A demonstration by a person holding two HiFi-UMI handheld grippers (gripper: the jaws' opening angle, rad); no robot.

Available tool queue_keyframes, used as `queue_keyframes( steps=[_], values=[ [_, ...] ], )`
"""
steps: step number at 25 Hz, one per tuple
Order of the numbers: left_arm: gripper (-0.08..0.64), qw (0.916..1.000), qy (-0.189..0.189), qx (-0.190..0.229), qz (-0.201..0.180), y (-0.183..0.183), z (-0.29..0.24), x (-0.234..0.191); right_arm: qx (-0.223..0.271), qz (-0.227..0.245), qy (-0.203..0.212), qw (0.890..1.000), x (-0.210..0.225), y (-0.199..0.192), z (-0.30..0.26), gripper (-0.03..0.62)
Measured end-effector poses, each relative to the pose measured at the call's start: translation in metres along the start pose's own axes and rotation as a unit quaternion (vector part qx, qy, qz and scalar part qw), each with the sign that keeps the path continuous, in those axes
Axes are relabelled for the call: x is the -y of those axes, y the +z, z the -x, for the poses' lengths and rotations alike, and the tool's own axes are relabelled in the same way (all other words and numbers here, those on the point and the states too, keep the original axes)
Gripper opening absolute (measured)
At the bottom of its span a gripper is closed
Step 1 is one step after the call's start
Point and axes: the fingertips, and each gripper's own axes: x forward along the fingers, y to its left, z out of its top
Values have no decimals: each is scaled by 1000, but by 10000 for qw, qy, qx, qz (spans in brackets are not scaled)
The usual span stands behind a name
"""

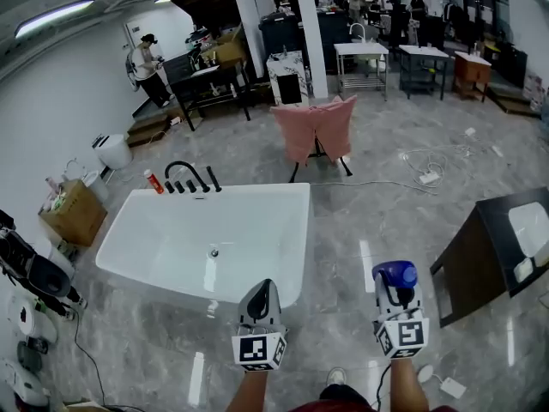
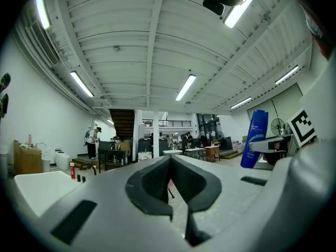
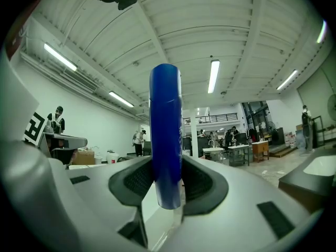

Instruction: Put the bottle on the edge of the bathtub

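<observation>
A blue bottle (image 3: 166, 135) stands upright between the jaws of my right gripper (image 3: 167, 185), which is shut on it. In the head view the bottle (image 1: 395, 275) shows above the right gripper (image 1: 398, 294), to the right of the white bathtub (image 1: 283, 191) and off its rim. My left gripper (image 1: 262, 297) hovers at the tub's near right corner, its jaws shut with nothing between them (image 2: 169, 185). The left gripper view catches the bottle (image 2: 254, 138) at the right.
Black taps (image 1: 190, 178) and a small red bottle (image 1: 153, 182) sit at the tub's far rim. A dark vanity with a white basin (image 1: 496, 251) is at the right. A pink draped chair (image 1: 316, 130) stands behind the tub. Cables (image 1: 425, 174) lie on the floor.
</observation>
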Motion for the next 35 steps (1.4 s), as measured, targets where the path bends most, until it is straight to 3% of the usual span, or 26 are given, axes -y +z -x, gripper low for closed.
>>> queue_keyframes(
  steps=[8,16,25,35],
  values=[
    [5,9997,-244,2,-66,-5,-83,49,-34,-46,-132,9999,71,-10,-40,152],
    [5,9994,-357,23,-6,-10,-127,65,43,10,-153,9999,100,-8,-65,152],
    [5,9987,-511,64,60,-25,-190,48,59,124,-169,9998,104,-16,-125,152],
    [5,9985,-501,182,142,-25,-308,-31,62,234,-97,9997,92,-7,-269,152]
  ],
)
